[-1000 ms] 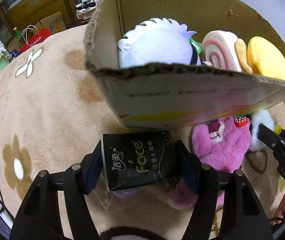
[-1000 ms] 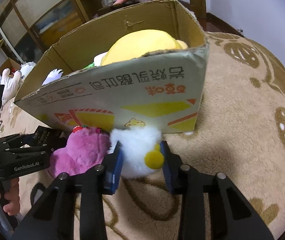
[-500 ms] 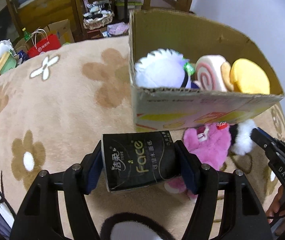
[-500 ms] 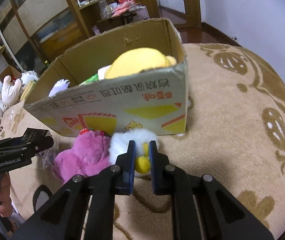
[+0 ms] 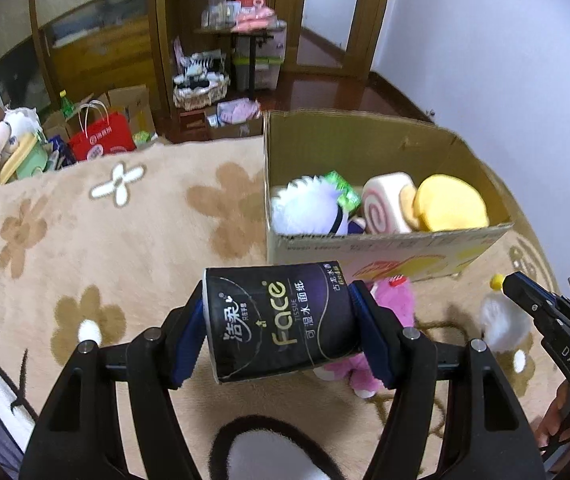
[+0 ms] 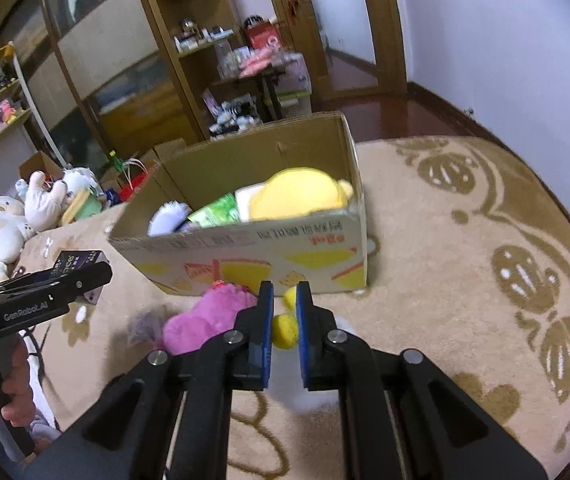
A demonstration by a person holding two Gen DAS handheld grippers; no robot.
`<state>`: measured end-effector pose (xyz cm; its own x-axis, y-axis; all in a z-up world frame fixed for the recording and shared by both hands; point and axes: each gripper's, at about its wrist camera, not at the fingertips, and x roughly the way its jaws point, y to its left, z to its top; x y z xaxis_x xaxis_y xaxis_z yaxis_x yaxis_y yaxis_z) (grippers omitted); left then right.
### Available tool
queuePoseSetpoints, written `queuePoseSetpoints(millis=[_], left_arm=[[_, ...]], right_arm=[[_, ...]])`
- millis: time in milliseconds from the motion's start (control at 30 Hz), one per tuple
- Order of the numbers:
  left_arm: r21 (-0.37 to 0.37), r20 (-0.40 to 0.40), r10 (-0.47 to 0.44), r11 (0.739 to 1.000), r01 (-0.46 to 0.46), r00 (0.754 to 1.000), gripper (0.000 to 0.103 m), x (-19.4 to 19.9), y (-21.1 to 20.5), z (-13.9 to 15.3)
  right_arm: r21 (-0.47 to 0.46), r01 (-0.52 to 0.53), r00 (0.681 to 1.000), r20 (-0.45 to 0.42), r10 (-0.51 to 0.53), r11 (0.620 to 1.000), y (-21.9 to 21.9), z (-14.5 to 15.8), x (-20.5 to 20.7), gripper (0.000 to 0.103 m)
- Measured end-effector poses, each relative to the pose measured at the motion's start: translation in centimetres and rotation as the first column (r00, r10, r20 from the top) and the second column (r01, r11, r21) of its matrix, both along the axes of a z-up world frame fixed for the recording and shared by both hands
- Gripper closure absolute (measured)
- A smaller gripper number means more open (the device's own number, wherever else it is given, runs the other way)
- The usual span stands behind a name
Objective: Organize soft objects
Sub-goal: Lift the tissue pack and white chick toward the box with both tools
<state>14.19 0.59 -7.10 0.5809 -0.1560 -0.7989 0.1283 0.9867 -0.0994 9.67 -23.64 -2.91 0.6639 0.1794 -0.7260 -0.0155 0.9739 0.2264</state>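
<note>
The left gripper (image 5: pixel 281 336) was clenched on a black tissue pack (image 5: pixel 279 320), held crosswise by its short ends, up off the rug (image 5: pixel 85 232) and just short of the box's (image 5: pixel 389 244) near wall. The pack looked light and squashy, with a slick film wrap; a grip across its middle seemed safest, since the ends could slide out.

The right gripper (image 6: pixel 285 320) was clamped tight on the white duck (image 6: pixel 285 326), its yellow part showing between the pads and the white fluff hanging blurred below, also in front of the box. That plush seemed featherlight and floppy, likely to swing.

A pink plush (image 6: pixel 205 320) lay on the rug against the box's near wall.
</note>
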Motion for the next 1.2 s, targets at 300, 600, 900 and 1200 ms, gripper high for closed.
queuePoseSetpoints(millis=[300, 600, 900, 1200], left_arm=[[-0.015, 0.185, -0.03, 0.999, 0.033, 0.982, 0.036, -1.1, -0.5, 4.3], [-0.03, 0.311, -0.052, 0.997, 0.064, 0.949, 0.036, 0.7, -0.9, 6.8], [-0.034, 0.319, -0.055, 0.997, 0.069, 0.946, 0.036, 4.6, -2.3, 5.5], [-0.015, 0.255, -0.103, 0.994, 0.111, 0.962, 0.036, 6.2, -4.0, 2.3]], right_arm=[[0.027, -0.013, 0.991, 0.131, 0.009, 1.0, 0.1, 5.0, -0.5, 0.092], [0.041, -0.014, 0.971, 0.238, 0.004, 0.999, -0.4, 8.9, 1.8, 0.092], [0.037, -0.028, 0.963, 0.268, 0.017, 0.999, -0.4, 8.9, 5.8, 0.092], [0.029, -0.029, 0.978, 0.208, 0.022, 0.999, 0.2, 5.3, 8.6, 0.091]])
